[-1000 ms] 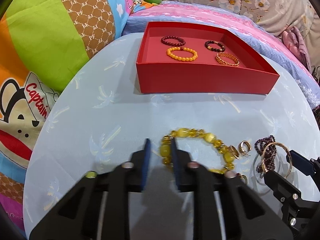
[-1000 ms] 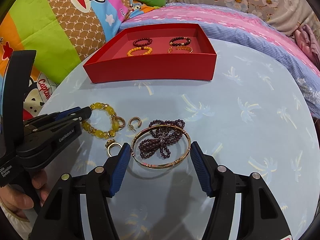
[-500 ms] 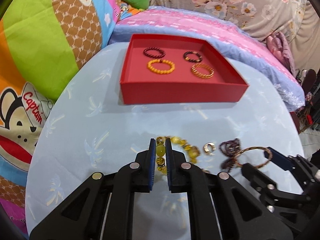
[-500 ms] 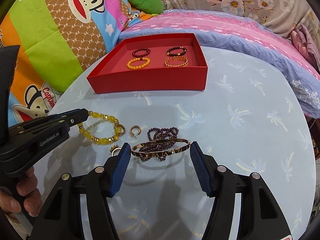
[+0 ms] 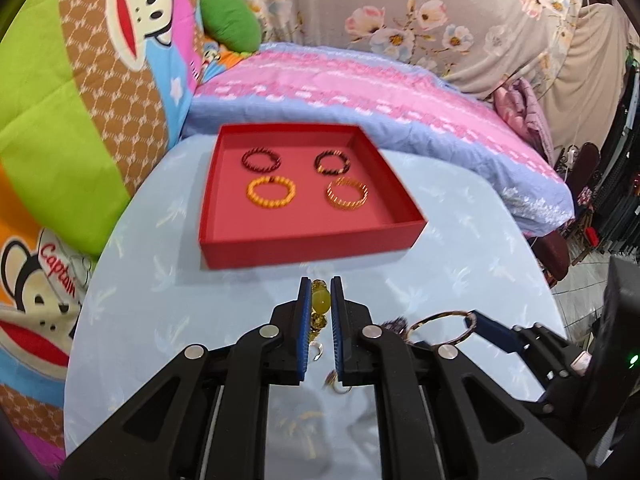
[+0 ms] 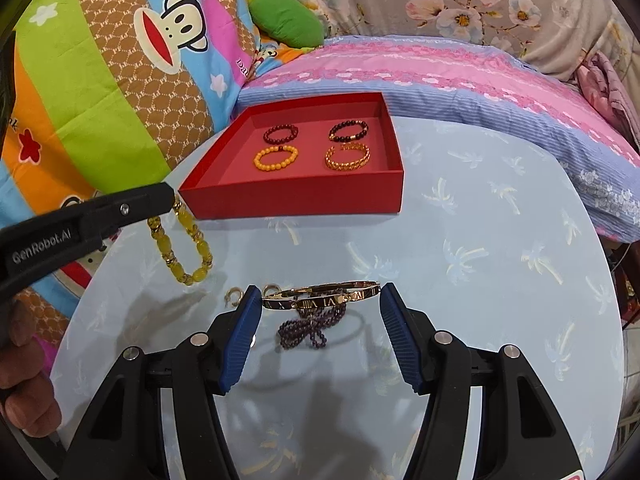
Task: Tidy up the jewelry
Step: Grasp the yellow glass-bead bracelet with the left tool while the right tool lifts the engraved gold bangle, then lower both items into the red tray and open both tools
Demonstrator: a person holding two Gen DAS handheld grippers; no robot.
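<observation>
Holding two pieces of jewelry above the pale blue desk (image 6: 480, 240) with both tongs.

We see the red tray (image 6: 296, 200) at the desk's far side, four bracelets lying in it, two by two. Our left tongs (image 5: 321, 300) are clenched on the yellow bead bracelet (image 6: 180, 248), which dangles in the air near the tray's front left corner. Our right tongs (image 6: 320, 300) grip the gold bangle (image 6: 320, 300) across its width, above the purple bead strand (image 6: 308, 328). Small gold rings (image 6: 234, 296) lie on the desk just beside.
</observation>
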